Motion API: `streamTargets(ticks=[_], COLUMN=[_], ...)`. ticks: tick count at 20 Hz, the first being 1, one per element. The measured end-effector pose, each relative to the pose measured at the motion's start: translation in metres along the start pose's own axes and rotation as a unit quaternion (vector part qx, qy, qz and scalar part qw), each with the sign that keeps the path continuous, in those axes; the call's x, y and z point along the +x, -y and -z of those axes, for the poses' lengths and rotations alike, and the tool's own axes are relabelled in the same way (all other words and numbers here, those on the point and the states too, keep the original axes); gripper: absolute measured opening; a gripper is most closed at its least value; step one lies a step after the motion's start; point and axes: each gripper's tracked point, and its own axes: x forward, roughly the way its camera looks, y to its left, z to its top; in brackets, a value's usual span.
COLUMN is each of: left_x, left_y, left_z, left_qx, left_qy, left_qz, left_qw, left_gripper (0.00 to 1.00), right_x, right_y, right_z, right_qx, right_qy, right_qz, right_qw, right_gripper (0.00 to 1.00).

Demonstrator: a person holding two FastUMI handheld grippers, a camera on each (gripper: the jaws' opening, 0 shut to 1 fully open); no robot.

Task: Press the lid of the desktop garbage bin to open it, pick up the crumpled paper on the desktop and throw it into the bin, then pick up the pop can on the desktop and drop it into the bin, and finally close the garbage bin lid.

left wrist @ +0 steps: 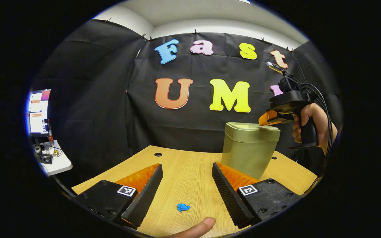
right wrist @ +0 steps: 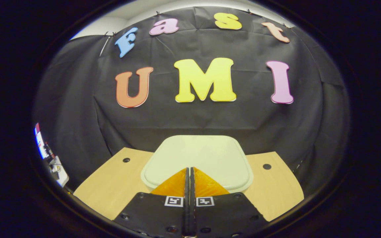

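A pale green, rounded-square metal garbage bin stands on a light wooden desktop in a booth, its flat lid closed. In the left gripper view, the left gripper hovers low over the desk with its two ridged fingers spread wide and nothing between them. A small crumpled ball of blue paper lies on the wood in the gap between those fingers, nearer the camera than their tips and touching neither. A person's fingertip shows at the bottom edge, just beside the paper. The bin sits beyond the gripper's right-hand finger, toward the back right of the desk.

Farther off in the same view, the right gripper is held by a hand above the bin's right side, its front end at the edge of the lid; whether it touches the lid cannot be told from here.

The right gripper view looks down along that gripper's fingers, which are pressed together with no gap and nothing held between them. Their joined tips point over the near edge of the bin's pale lid, roughly at its middle. Bare desktop shows on both sides of the bin.

At the far left, a side table carries a lit monitor and small clutter.
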Motion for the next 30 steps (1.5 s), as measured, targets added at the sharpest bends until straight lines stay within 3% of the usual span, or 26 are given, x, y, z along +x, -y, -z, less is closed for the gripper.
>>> streamTargets(ticks=[9, 19, 22, 26, 30], left_x=[0.004, 0.005, 0.005, 0.010, 0.011], left_y=[-0.003, 0.005, 0.005, 0.007, 0.007], left_z=[0.008, 0.011, 0.011, 0.017, 0.018], left_qx=[-0.011, 0.002, 0.002, 0.004, 0.006], left_qy=[-0.013, -0.015, -0.015, -0.023, -0.024], left_qz=[-0.005, 0.003, 0.003, 0.003, 0.004], left_qw=[1.000, 1.000, 1.000, 1.000, 1.000], left_gripper=[0.97, 0.97, 0.97, 0.97, 0.97], right_x=[0.004, 0.001, -0.001, -0.010, -0.042], right_y=[0.007, 0.007, 0.005, 0.005, 0.001], right_z=[0.007, 0.011, 0.005, -0.007, -0.029], right_qx=[-0.060, -0.062, -0.079, -0.045, -0.063], right_qy=[-0.012, -0.009, 0.013, 0.029, 0.079], right_qz=[0.052, 0.054, 0.056, 0.064, 0.067], right_qw=[0.997, 0.997, 0.995, 0.996, 0.993], right_gripper=[0.00, 0.00, 0.00, 0.00, 0.00])
